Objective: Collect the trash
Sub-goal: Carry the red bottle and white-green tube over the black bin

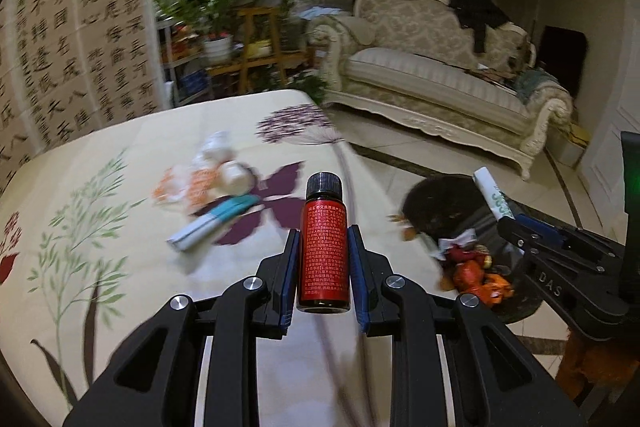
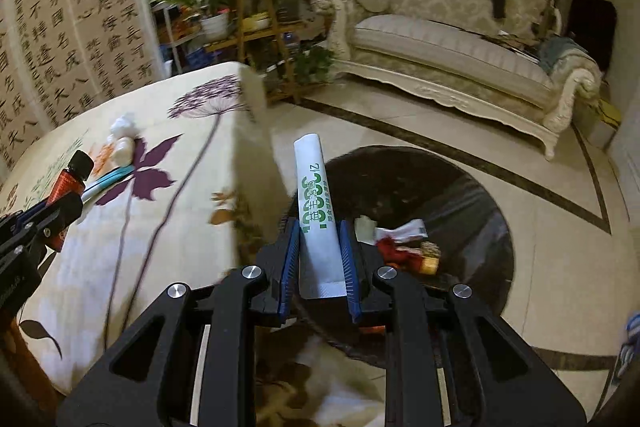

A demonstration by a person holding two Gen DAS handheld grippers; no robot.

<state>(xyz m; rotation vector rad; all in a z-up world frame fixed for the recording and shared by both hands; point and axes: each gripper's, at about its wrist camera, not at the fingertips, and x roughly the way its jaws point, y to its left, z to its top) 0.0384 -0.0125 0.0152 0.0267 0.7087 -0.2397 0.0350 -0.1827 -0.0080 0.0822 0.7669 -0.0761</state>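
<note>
My left gripper [image 1: 323,239] is shut on a small red bottle [image 1: 323,247] with a black cap, held upright above the table's right part. My right gripper [image 2: 319,229] is shut on a white tube with green print [image 2: 318,219], held over the black trash bin [image 2: 472,211] on the floor; the tube also shows in the left wrist view [image 1: 494,195], as does the bin [image 1: 436,203]. On the table lie a blue-white tube [image 1: 212,225], a crumpled orange-white wrapper [image 1: 192,187] and a small white bottle [image 1: 236,175].
The flowered tablecloth [image 1: 120,227] covers the table, whose right edge [image 2: 256,163] drops beside the bin. The bin holds red, orange and white scraps [image 2: 400,247]. A cream sofa [image 2: 460,47] and plant shelves [image 2: 248,15] stand farther back across the tiled floor.
</note>
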